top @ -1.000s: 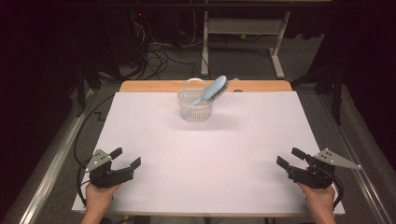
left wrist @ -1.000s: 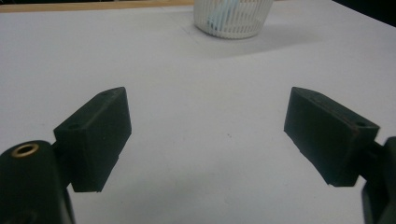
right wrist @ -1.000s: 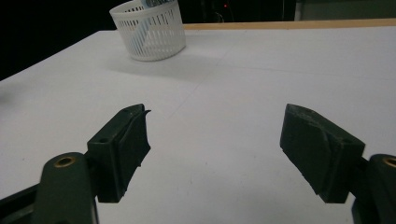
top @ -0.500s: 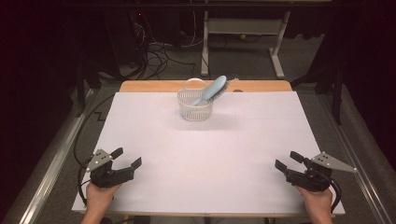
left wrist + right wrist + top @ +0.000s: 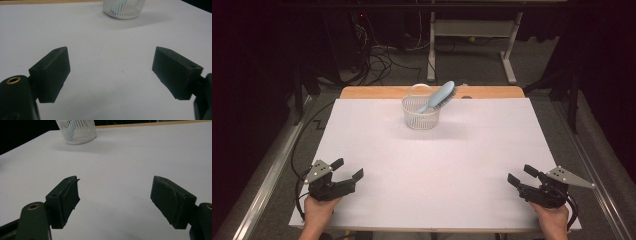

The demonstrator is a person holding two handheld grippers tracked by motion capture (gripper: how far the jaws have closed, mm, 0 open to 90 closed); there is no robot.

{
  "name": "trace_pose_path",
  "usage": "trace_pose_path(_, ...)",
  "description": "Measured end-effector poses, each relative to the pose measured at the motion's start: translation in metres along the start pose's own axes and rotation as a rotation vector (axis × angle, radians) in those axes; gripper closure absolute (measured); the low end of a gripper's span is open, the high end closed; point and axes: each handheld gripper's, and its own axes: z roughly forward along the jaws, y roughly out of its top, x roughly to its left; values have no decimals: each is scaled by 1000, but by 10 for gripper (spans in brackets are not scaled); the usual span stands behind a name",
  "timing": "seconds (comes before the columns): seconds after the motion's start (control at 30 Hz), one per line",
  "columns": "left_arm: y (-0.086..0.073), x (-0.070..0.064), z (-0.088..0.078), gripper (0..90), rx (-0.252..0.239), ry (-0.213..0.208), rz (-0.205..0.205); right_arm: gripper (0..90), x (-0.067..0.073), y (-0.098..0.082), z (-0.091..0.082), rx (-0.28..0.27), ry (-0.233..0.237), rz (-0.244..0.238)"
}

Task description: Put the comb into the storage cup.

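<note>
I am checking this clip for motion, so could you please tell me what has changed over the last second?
Nothing visibly changed: the left gripper and right gripper rest open and empty near the table's front edge, and the hairbrush leans in the basket.

White-covered table [image 5: 432, 165] with wooden far edge; tangled cables [image 5: 377, 60] and metal stand [image 5: 472, 30] on floor beyond.

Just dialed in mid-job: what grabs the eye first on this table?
A white slatted basket near the table's far edge, with a pale blue hairbrush leaning out of it toward the right. Nearer, the left gripper and right gripper sit open at the near corners of the white table, holding nothing.
</note>
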Motion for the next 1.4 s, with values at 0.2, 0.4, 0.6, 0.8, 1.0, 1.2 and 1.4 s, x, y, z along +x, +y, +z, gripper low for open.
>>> trace_pose_path(0.2,0,0,0,143,-1,0,-1,232,-1,-4,-2,-2,-3,4)
trace_pose_path(0.4,0,0,0,143,3,-4,1,229,-2,-7,-4,-2,-3,13)
trace_pose_path(0.6,-1,0,0,143,6,-7,-3,224,-5,-10,-6,-7,-1,14)
trace_pose_path(0.8,-1,0,0,143,6,-7,-8,218,-5,-11,-9,-10,-6,14)
trace_pose_path(1.0,-1,0,1,143,10,-8,-10,217,-3,-11,-8,-5,-10,-1)
trace_pose_path(1.2,-1,0,2,143,13,-12,-10,215,-2,-11,-9,-8,-12,-6)
trace_pose_path(1.4,-1,0,3,143,16,-13,-9,214,-3,-11,-9,-10,-10,-3)
